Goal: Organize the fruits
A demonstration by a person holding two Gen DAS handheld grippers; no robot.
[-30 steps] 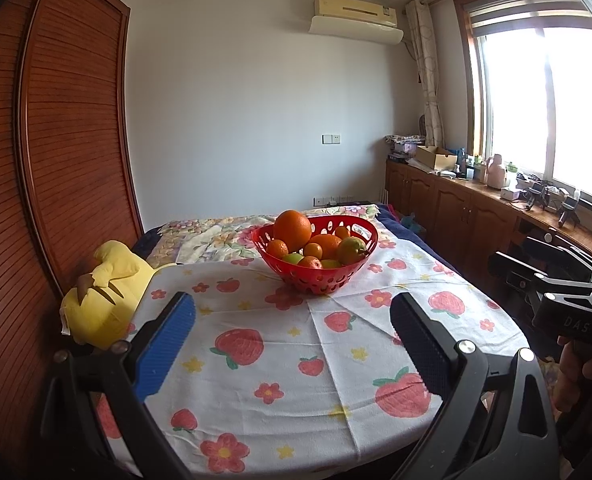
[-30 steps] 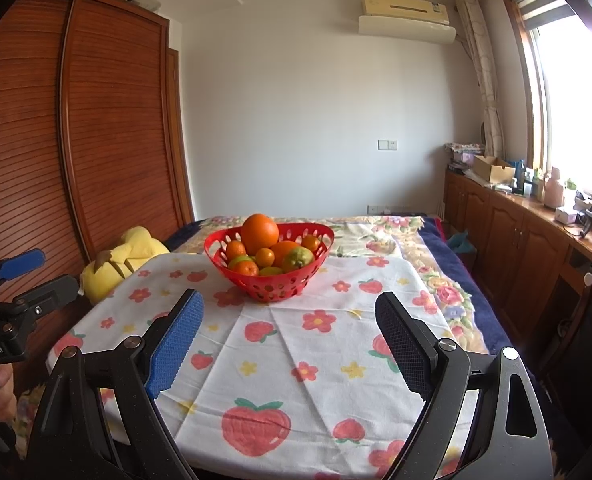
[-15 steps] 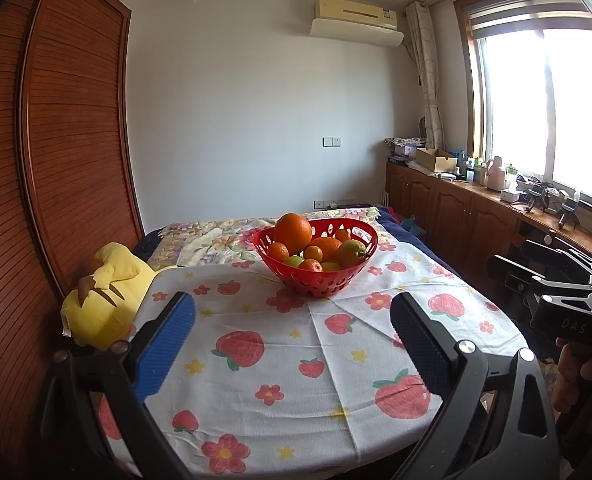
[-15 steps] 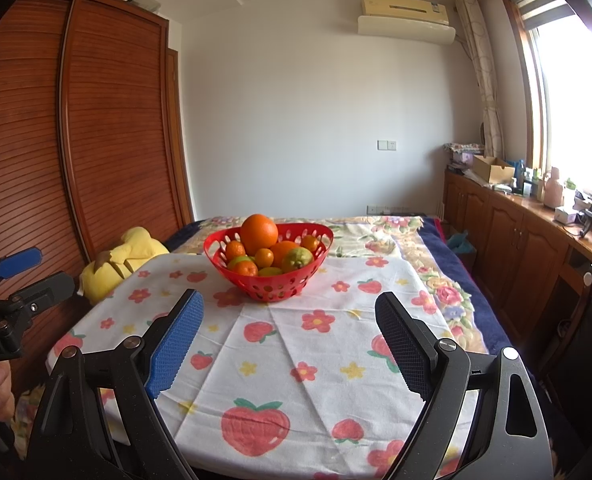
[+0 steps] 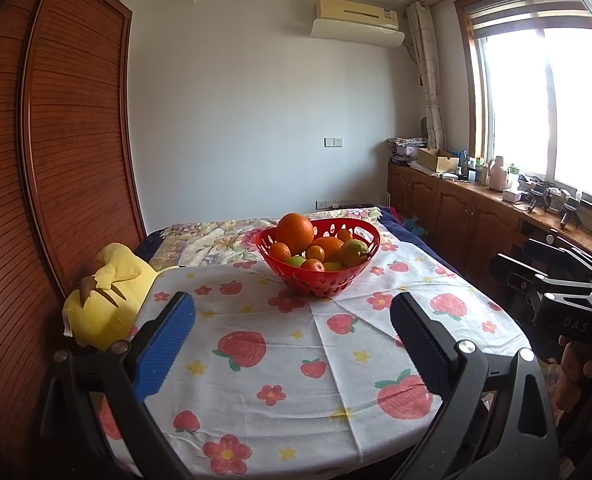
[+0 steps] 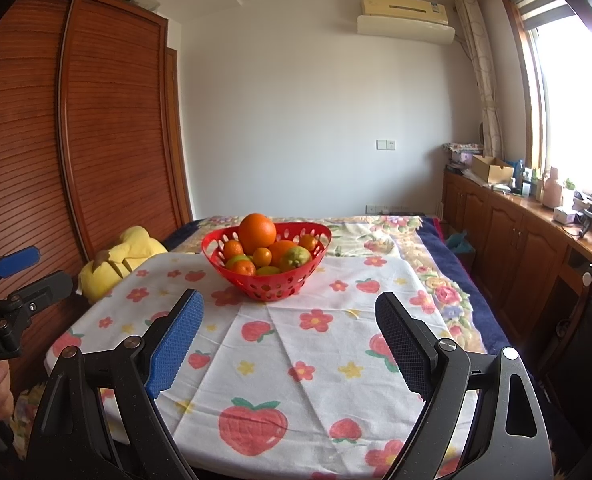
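A red perforated basket stands at the far side of a table with a strawberry-print cloth. It holds a large orange on top, several small oranges and a green-yellow fruit. My left gripper is open over the near cloth, well short of the basket, with nothing between its fingers. My right gripper is open in the same way. Each gripper shows at the edge of the other's view.
A yellow plush toy lies at the table's left edge against a wooden slatted wardrobe. A wooden cabinet counter with clutter runs along the right under the window. A floral bedspread lies behind the basket.
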